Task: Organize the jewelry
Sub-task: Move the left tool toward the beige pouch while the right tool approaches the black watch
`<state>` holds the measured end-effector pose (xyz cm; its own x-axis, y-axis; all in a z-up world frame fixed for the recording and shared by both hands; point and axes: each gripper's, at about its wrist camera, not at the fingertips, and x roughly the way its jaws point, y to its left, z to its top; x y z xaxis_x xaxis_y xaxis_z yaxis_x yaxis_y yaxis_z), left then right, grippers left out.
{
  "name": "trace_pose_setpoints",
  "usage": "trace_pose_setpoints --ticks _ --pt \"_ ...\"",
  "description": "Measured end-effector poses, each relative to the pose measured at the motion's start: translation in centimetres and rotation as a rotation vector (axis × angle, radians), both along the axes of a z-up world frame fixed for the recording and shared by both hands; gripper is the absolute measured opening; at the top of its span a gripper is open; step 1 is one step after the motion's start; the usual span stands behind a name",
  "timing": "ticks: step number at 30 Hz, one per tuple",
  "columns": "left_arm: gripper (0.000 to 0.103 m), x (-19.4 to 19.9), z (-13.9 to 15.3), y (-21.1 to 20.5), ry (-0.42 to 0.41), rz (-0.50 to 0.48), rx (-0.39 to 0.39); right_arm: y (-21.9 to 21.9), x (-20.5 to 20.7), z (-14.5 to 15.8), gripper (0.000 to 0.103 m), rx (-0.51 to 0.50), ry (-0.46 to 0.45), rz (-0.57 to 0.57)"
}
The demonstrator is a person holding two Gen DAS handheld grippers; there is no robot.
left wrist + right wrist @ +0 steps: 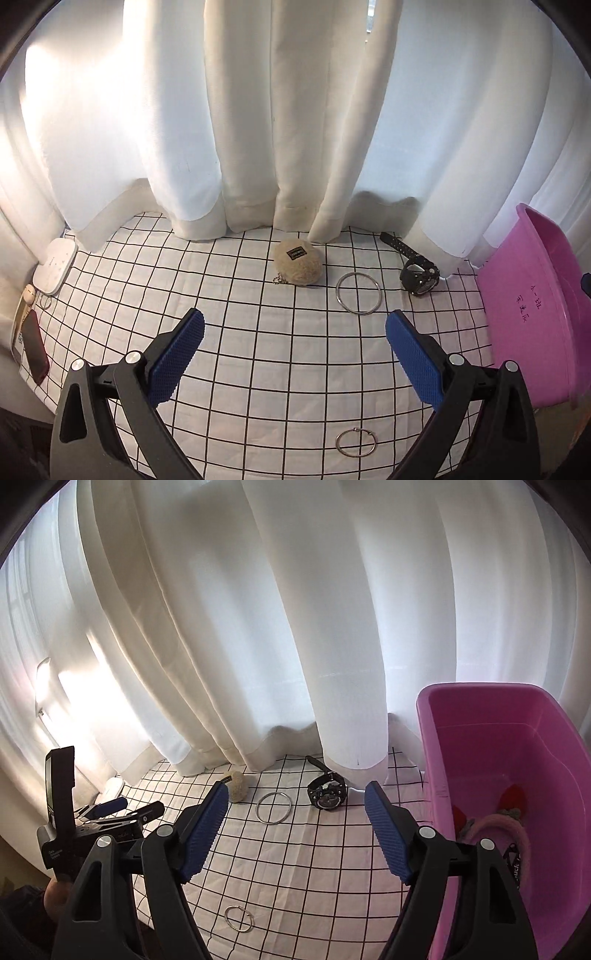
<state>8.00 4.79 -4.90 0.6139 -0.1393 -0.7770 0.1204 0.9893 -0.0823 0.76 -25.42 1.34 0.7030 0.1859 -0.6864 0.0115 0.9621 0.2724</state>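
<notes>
A large silver bangle (358, 293) (274, 808), a black wristwatch (418, 273) (327, 792) and a fuzzy beige keychain charm (297, 266) (236, 781) lie on the checked cloth near the curtain. A small silver ring (355, 442) (239, 918) lies near the front edge. A pink bin (543, 306) (517, 775) stands at the right and holds pink and red items (506, 819). My left gripper (295, 328) is open and empty above the cloth. My right gripper (297, 805) is open and empty, beside the bin.
White curtains (258, 110) hang along the back edge. A white flat device (55, 269), a small ring and a dark red case (35, 345) lie at the left edge of the cloth. The left gripper's body (92, 819) shows at the left in the right wrist view.
</notes>
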Motion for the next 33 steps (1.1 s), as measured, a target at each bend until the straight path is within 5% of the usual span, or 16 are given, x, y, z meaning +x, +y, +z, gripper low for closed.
trace_pose_setpoints --ticks 7,21,33 --pt "0.097 4.7 -3.8 2.2 0.037 0.015 0.033 2.6 4.9 -5.3 0.073 0.009 0.113 -0.009" --pt "0.097 12.2 -12.2 -0.3 0.114 -0.051 0.082 2.1 13.0 -17.5 0.073 -0.054 0.324 -0.135" --pt "0.097 14.2 -14.3 -1.3 0.132 -0.051 0.046 2.5 15.6 -21.0 0.073 -0.144 0.367 -0.191"
